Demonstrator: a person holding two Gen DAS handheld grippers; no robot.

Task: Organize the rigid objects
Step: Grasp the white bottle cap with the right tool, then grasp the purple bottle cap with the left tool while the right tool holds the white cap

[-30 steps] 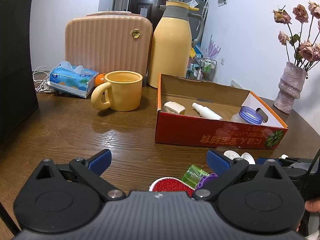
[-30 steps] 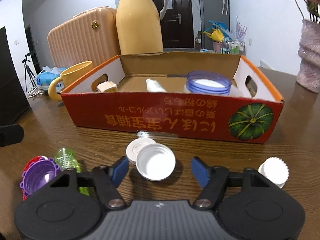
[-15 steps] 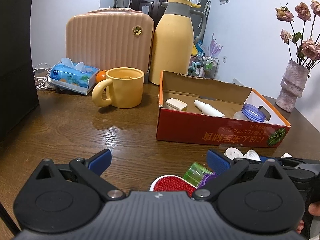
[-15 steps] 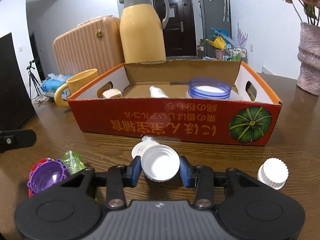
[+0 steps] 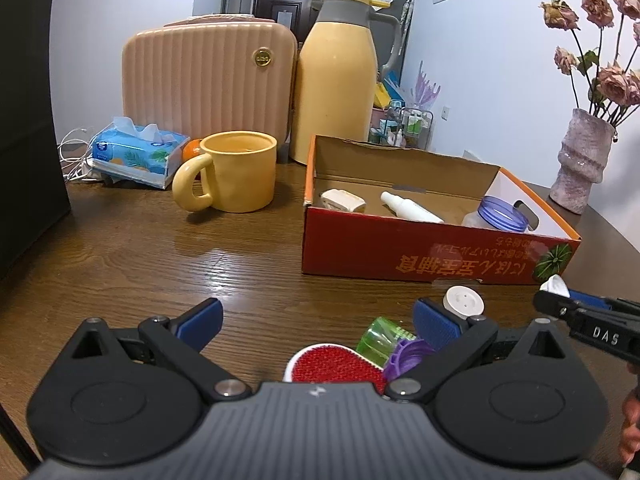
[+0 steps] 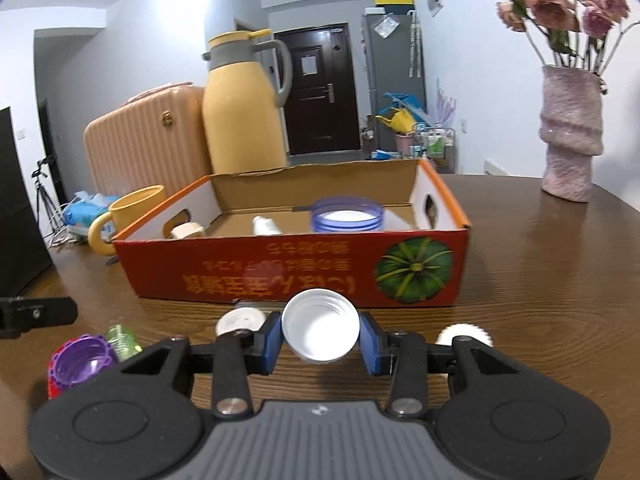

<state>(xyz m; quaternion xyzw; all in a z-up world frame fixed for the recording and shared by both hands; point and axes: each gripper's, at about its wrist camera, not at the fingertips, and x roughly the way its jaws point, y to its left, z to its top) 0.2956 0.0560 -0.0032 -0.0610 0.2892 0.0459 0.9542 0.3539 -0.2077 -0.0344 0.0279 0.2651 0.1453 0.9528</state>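
Now that the right gripper (image 6: 320,339) has clamped the white cap (image 6: 320,330) and raised it off the counter (image 6: 540,280), the cardboard box (image 6: 304,276) is next; the left gripper (image 5: 316,318) hangs open.

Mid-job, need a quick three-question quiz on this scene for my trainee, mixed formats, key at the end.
1. True or false: the right gripper is shut on a white cap.
2. Which item lies inside the red box? A) purple cap B) blue-lidded jar C) green bottle
3. Fill in: the left gripper's jaws stand ____.

Key:
1. True.
2. B: the blue-lidded jar sits in the box; the purple cap and green bottle lie on the table.
3. Open, nothing between them.
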